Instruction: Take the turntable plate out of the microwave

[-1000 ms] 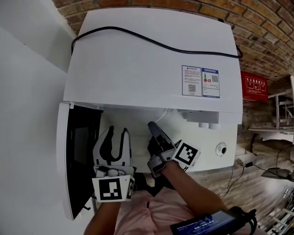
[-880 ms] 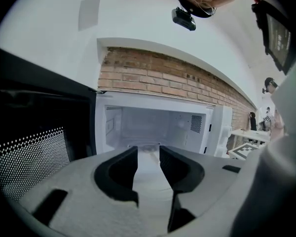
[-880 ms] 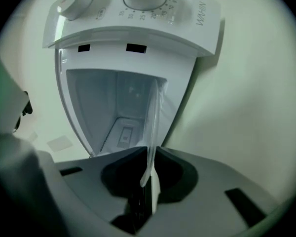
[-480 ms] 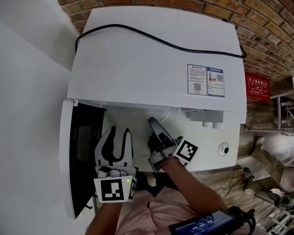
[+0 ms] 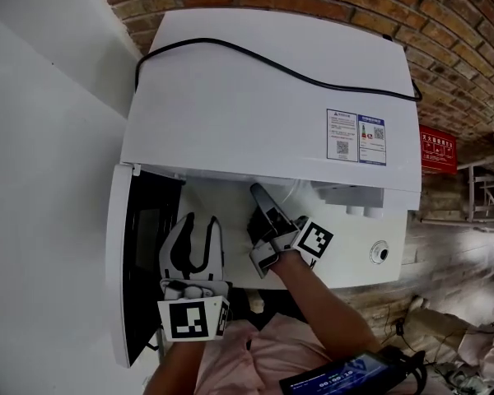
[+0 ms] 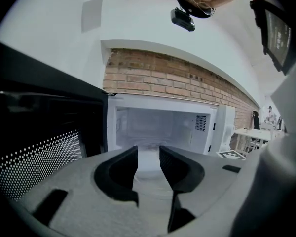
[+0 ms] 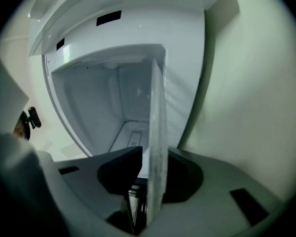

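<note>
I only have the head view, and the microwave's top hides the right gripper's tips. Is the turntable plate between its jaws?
Observer: Yes, the right gripper view shows the glass turntable plate edge-on between the jaws of the right gripper.
Operator: Clamped?
Observer: Not quite. The jaws have just been closing, but a sliver of gap shows beside one jaw.
Operator: And the left gripper?
Observer: Jaws apart, nothing between them, facing straight into the microwave cavity.

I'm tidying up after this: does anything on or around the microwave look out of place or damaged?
Only the black cable stands out: it lies loose across the white top of the microwave, curving from left to right. No spill or damage shows.
</note>
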### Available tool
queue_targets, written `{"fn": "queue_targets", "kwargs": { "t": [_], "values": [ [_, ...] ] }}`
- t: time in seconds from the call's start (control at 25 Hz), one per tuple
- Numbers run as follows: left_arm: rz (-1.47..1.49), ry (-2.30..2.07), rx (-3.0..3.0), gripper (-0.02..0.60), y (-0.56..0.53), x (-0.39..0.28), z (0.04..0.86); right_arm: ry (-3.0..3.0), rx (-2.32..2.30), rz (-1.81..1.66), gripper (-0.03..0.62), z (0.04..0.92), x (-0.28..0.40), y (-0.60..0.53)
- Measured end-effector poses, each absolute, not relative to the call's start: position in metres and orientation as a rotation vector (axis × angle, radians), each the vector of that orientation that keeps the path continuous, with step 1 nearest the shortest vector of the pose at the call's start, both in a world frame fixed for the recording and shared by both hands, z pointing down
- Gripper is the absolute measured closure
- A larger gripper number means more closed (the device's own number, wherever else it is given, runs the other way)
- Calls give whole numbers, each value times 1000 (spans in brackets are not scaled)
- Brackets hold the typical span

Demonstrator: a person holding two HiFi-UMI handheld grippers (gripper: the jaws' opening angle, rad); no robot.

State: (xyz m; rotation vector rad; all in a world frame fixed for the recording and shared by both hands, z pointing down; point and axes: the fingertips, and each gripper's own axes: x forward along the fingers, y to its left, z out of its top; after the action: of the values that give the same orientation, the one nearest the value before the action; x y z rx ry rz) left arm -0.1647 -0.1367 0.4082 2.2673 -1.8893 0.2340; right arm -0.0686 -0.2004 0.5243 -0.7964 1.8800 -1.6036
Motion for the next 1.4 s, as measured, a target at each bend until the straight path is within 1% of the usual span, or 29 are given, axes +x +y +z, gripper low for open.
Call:
{"fn": "queue_targets", "kwargs": {
  "t": [0.08,0.32,0.4,0.8,1.08,1.4],
  "values": [
    [236,-1893,2262,436,-135,-166,409,1883,-789,-1594,510,524,-70,-202],
    [243,-1903,2258,436,-130,-166,408,1871,-781,-1616,533,525,-71,-202],
    [243,-1911,2259,436,-130,-166,406,1870,-795,-1645,563,528,-70,-201],
    [220,-1953,2272,436,-124,-153,390,1883,-751,-1737,566,530,-62,-179],
    [172,-2004,2275,436,-109,-138,369,1983,-699,-1747,566,513,-58,-157],
    [146,-2040,2244,437,-83,-131,364,2065,-629,-1739,566,501,-53,-132]
  ]
}}
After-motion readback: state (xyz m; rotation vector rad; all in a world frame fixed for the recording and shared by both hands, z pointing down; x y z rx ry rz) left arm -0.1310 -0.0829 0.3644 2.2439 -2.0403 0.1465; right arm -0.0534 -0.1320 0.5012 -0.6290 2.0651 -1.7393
